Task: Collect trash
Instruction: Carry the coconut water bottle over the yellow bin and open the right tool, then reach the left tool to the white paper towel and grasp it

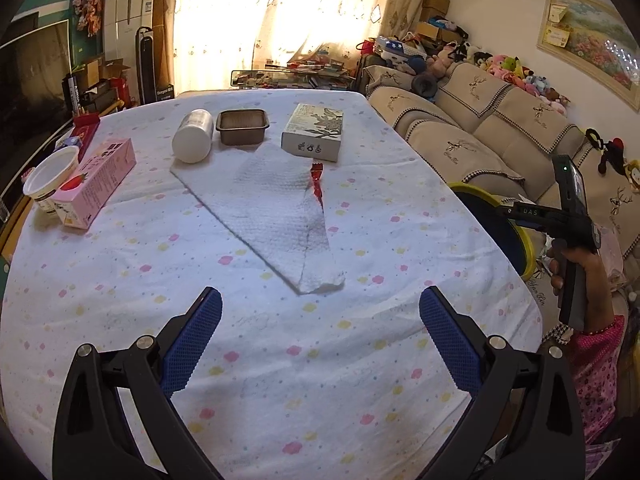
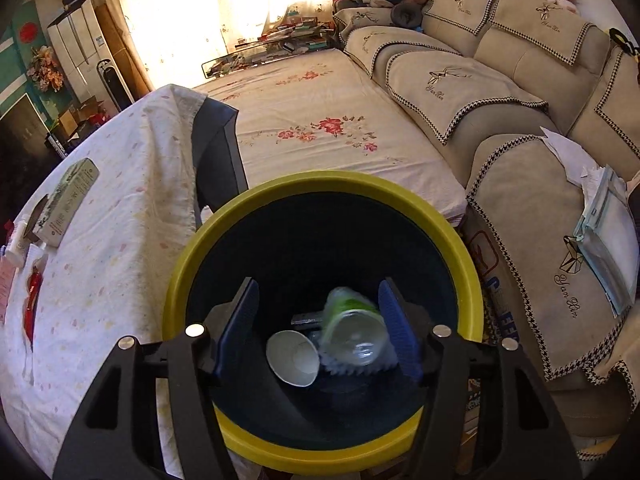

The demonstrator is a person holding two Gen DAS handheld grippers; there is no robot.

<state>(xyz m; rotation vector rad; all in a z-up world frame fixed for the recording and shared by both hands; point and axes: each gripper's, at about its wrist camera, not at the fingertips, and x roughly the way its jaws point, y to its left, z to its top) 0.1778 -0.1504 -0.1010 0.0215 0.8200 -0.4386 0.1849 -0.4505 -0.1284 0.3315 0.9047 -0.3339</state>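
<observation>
— Nearest: left gripper point(image 1: 320, 336), fingers spread wide, nothing between them, hovering over bare tablecloth point(image 1: 280, 400).

— And just ahead of it?

— Paper towel point(image 1: 276, 208) lying flat, near edge a little beyond the fingertips. Red wrapper point(image 1: 317, 184) tucked against its right side, partly under it. Farther back: white bottle point(image 1: 193, 135) on its side, brown tray point(image 1: 242, 126), printed box point(image 1: 313, 132). At far left, pink carton point(image 1: 96, 182) touching a white tub point(image 1: 50, 178).

— Right gripper point(image 2: 318, 322)?

— Spread too, holding nothing, poised above the yellow-rimmed bin point(image 2: 320, 184) beside the table. Clear cup point(image 2: 354, 332) blurred between the fingers but touching neither; looks to be dropping or just landed. Paper cup point(image 2: 294, 358) already lying at the bottom.

— Progress?

— Partway, by the look of it: some trash binned, most still on the table.

— Risks?

— Pinching the towel flat could bunch up the tablecloth with it and drag the bottle or tray along. Could also lift the towel and leave the wrapper behind, or flick it off the edge. Bottle on its side, likely to roll if nudged. Bin well to the right of the towel, so a loose hold could drop things short of the rim.
</observation>
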